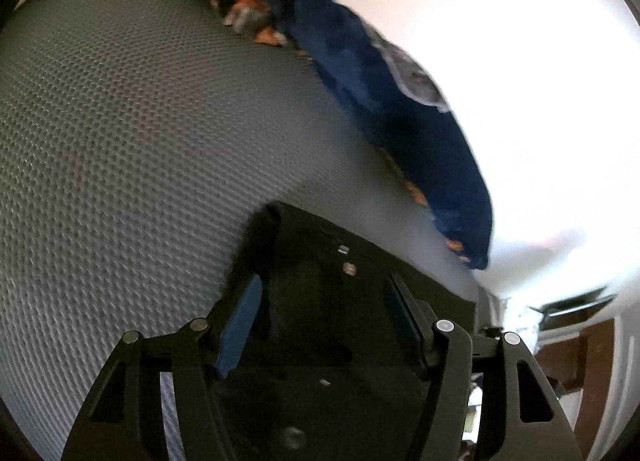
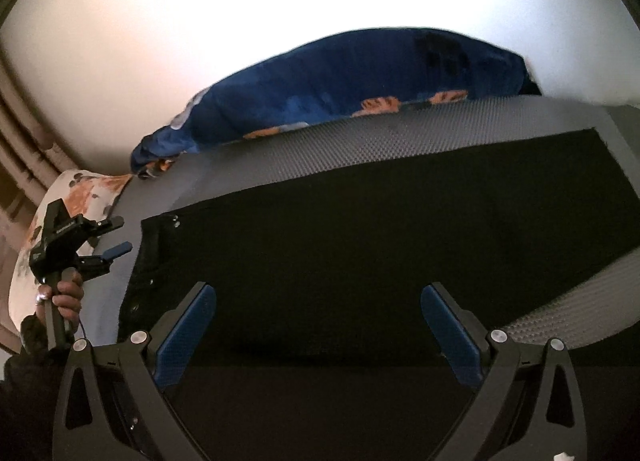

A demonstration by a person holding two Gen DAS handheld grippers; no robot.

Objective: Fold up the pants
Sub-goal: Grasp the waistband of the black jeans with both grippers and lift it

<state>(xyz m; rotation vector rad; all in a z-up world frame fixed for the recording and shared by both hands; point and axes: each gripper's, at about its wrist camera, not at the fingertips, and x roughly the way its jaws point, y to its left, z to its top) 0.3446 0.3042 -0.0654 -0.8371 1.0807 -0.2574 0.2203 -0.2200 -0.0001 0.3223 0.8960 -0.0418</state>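
Observation:
Black pants (image 2: 380, 237) lie flat on a grey textured bed surface (image 2: 400, 141), waistband with metal buttons at the left, legs running right. My right gripper (image 2: 318, 301) is open and empty, its blue pads spread over the near edge of the pants. My left gripper (image 2: 118, 237) shows in the right wrist view, held in a hand just left of the waistband, jaws apart. In the left wrist view the left gripper (image 1: 320, 289) is open, with the black waistband (image 1: 352, 261) between and under its fingers.
A blue blanket with orange patches (image 2: 340, 89) is bunched along the far edge of the bed; it also shows in the left wrist view (image 1: 400, 101). A floral pillow (image 2: 80, 189) lies at the left. A white wall is behind.

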